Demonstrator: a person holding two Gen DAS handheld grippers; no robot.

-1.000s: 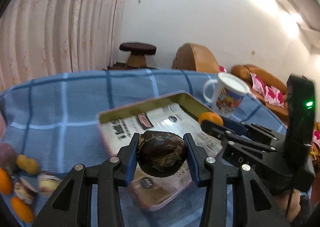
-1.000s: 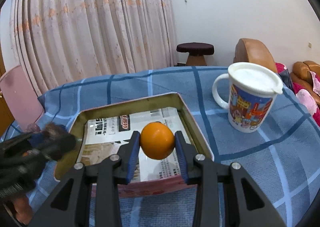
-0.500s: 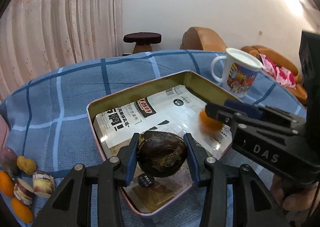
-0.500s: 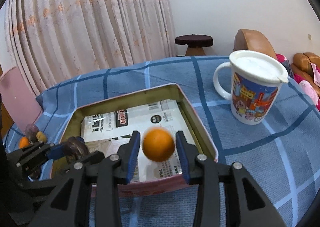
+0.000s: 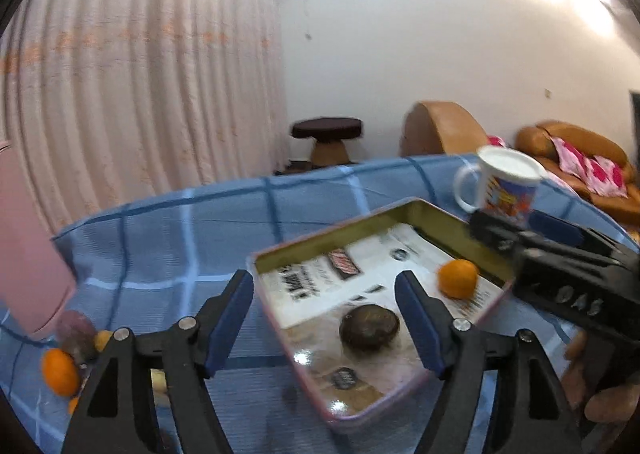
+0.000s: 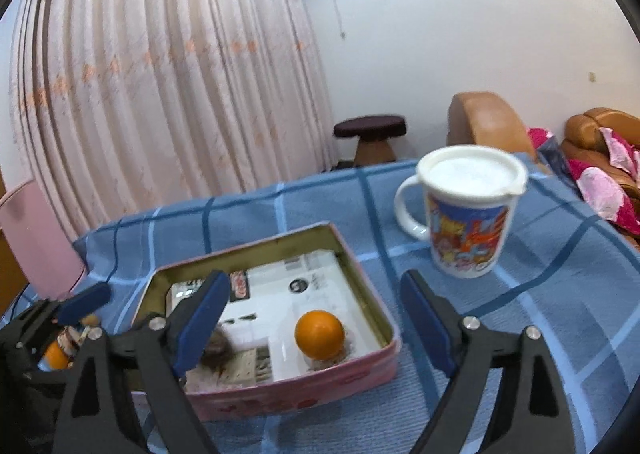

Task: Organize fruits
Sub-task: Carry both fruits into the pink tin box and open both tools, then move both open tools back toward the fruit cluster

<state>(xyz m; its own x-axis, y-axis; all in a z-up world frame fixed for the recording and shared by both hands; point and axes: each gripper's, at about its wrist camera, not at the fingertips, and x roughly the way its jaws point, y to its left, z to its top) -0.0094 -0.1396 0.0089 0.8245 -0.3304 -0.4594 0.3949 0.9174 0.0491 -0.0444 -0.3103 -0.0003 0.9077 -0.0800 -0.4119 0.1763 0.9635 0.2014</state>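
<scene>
Both fruits are down in the tin tray (image 6: 362,282)! The left tool (image 5: 324,318) has its jaws opening wide, nothing held between them: the dark brown fruit (image 5: 369,327) lies on the paper lining below and beyond its blue pads, untouched. The right tool (image 6: 316,318) is opening too, and the orange (image 6: 319,335) sits free on the lining near the tray's right wall, no pad on it.

So this reads as the release step of a drop-off, one fruit per hand. The next move, I'd judge, calls for lifting both tools clear without nudging either fruit, then swinging the left one over to the loose pile of fruit (image 5: 60,372) on the blue checked counter (image 5: 168,246), left of the tray.

The dark fruit is slightly oval, its long axis running roughly left to right in the left wrist view. The orange is round and shows no clear axis.
</scene>
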